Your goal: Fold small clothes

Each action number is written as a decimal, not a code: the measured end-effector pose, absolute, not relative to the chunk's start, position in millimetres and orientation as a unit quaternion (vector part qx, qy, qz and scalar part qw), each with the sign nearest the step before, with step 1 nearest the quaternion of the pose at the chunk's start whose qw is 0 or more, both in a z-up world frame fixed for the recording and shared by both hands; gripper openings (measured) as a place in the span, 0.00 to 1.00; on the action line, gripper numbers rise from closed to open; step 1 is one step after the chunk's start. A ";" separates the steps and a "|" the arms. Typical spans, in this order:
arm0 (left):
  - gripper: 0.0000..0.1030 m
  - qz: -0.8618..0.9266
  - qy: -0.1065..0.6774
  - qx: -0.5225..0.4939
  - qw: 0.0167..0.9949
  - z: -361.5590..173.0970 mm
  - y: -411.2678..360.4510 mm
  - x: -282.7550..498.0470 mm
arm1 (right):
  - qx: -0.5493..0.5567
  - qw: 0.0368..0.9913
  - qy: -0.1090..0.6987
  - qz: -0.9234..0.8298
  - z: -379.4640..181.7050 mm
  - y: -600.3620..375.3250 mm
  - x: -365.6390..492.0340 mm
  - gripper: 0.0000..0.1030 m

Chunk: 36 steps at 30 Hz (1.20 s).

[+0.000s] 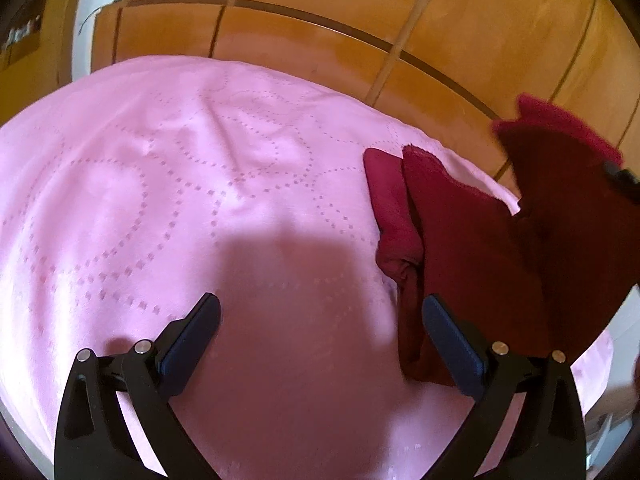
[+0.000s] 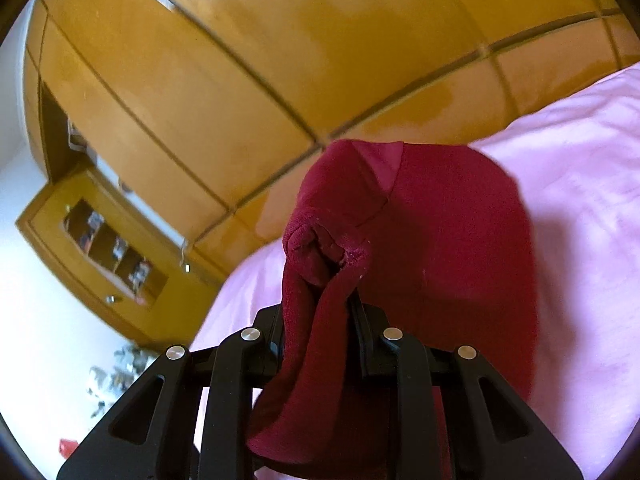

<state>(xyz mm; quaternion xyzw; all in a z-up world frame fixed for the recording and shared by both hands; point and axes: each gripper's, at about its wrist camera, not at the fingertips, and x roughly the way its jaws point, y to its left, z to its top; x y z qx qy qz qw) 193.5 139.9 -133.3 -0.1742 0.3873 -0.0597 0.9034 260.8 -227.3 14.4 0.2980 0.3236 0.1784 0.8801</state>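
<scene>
A dark red garment (image 1: pixel 472 240) lies at the right of the pink bedspread (image 1: pixel 180 184), one end lifted off the bed. My left gripper (image 1: pixel 320 328) hovers open over the bedspread, nothing between its fingers; its right finger (image 1: pixel 452 348) sits beside the garment's near edge. In the right wrist view my right gripper (image 2: pixel 320 312) is shut on a bunched fold of the dark red garment (image 2: pixel 420 260), which drapes over the fingers and hides the tips. A black part of that gripper (image 1: pixel 624 178) shows at the lifted end in the left wrist view.
A glossy wooden wardrobe (image 1: pixel 320 32) stands behind the bed. A small wooden cabinet (image 2: pixel 100 236) with shelves sits against a white wall at the left of the right wrist view. Pink bedspread (image 2: pixel 580 200) extends to the right there.
</scene>
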 end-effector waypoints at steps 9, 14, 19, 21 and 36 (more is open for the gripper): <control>0.98 -0.061 0.384 -0.169 0.905 -134.2 141.4 182.6 | 0.243 0.866 0.388 0.202 -31.1 -162.1 273.3 0.24; 0.98 -0.060 0.384 -0.175 0.905 -134.0 141.2 182.5 | 0.195 0.868 0.407 0.205 -40.7 -135.9 273.3 0.24; 0.98 -0.062 0.384 -0.185 0.902 -132.2 143.9 181.1 | 0.157 0.872 0.408 0.221 -48.1 -120.8 268.3 0.56; 0.98 -0.061 0.384 -0.190 0.902 -132.1 145.3 180.9 | 0.174 0.859 0.409 0.255 -51.4 -121.5 261.1 0.67; 0.98 -0.148 0.345 -0.214 0.902 -93.5 114.9 176.2 | 0.157 0.921 0.350 0.068 -28.7 -225.6 207.6 0.96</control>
